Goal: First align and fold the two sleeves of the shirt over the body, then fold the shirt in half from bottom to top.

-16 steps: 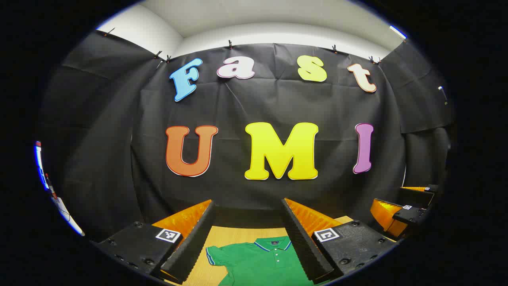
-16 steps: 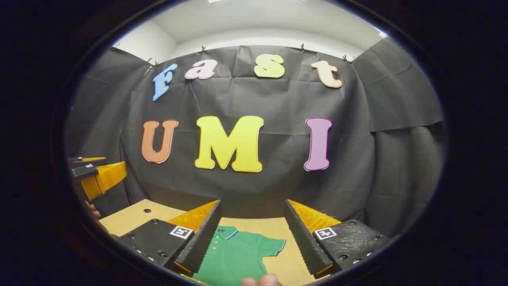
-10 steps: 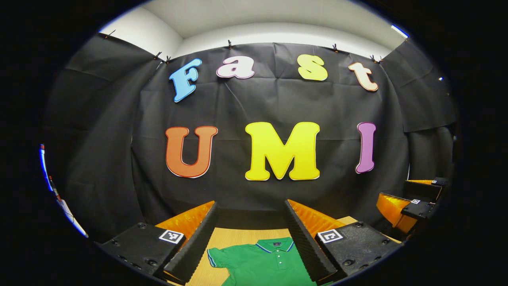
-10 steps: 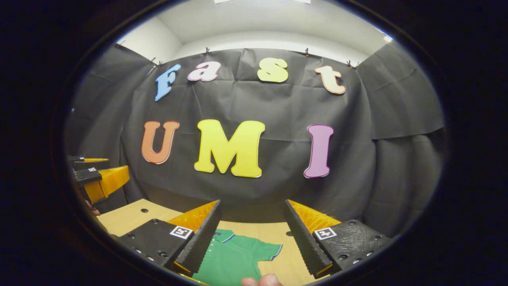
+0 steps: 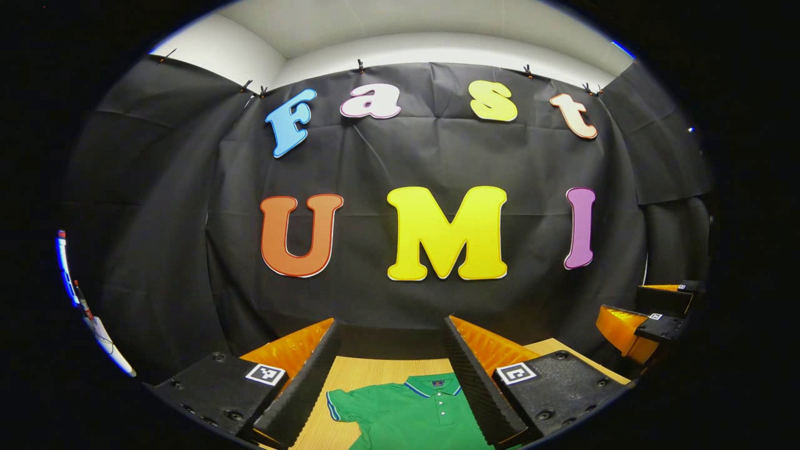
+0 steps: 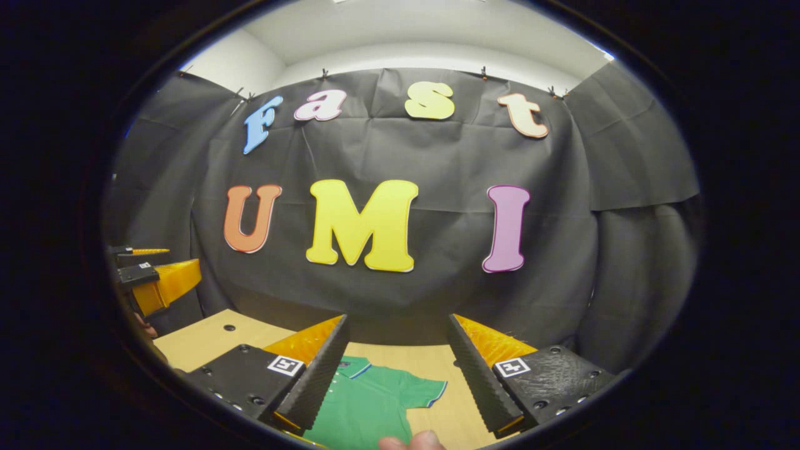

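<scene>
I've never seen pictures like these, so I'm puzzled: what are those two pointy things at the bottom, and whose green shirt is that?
Those pointy things are tongs. A person holds one pair in each hand, and a small camera rides on each pair, looking forward along its two fingers. That gives two pictures: the left gripper view and the right gripper view.

In the left gripper view, the left tongs stand open, holding nothing. The other pair shows far off at the right edge. In the right gripper view, the right tongs are open and empty too.

A green polo shirt lies flat on a wooden table, collar away from the cameras, sleeves spread out. The job is to fold it, and nothing is folded yet.

I can't tell whose shirt it is.
</scene>
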Demonstrator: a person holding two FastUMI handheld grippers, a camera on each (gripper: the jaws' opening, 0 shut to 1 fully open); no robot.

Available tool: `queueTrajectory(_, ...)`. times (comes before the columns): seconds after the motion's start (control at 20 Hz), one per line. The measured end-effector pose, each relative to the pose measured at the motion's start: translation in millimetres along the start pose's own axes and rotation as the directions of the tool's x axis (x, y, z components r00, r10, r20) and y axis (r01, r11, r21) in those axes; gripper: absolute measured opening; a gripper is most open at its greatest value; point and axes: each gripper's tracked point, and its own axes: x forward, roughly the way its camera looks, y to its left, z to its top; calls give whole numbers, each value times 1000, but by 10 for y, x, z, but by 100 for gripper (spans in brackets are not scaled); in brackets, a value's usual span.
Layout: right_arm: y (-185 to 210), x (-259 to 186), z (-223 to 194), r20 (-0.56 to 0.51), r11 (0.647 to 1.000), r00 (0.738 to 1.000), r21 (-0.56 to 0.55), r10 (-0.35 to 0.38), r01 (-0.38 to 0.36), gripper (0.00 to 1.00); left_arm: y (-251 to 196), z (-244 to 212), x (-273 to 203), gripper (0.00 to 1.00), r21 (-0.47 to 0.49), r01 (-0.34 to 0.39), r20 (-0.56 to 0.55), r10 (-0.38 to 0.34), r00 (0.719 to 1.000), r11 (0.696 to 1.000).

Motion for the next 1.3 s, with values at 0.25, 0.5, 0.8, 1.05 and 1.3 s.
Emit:
queueTrajectory(0.25,-101,120,-203,-57,1000,998,1,-10,10,95,1,-116,81,100,-1,-1,-29,1,1000,1000)
queueTrajectory(0.5,-294,424,-811,-193,1000,981,-26,-17,12,97,17,-234,125,100,16,-10,-57,11,998,1000)
queueTrajectory(0.8,-537,898,-2023,-463,1000,886,10,-5,11,96,34,-346,204,100,34,-29,-95,32,995,999)
queueTrajectory(1.05,-711,1322,-2911,-644,991,765,107,6,82,96,85,-546,247,100,45,-56,-153,62,986,997)
queueTrajectory(1.3,-790,1689,-3493,-752,960,659,194,13,202,96,62,-680,299,100,73,-71,-190,84,978,995)
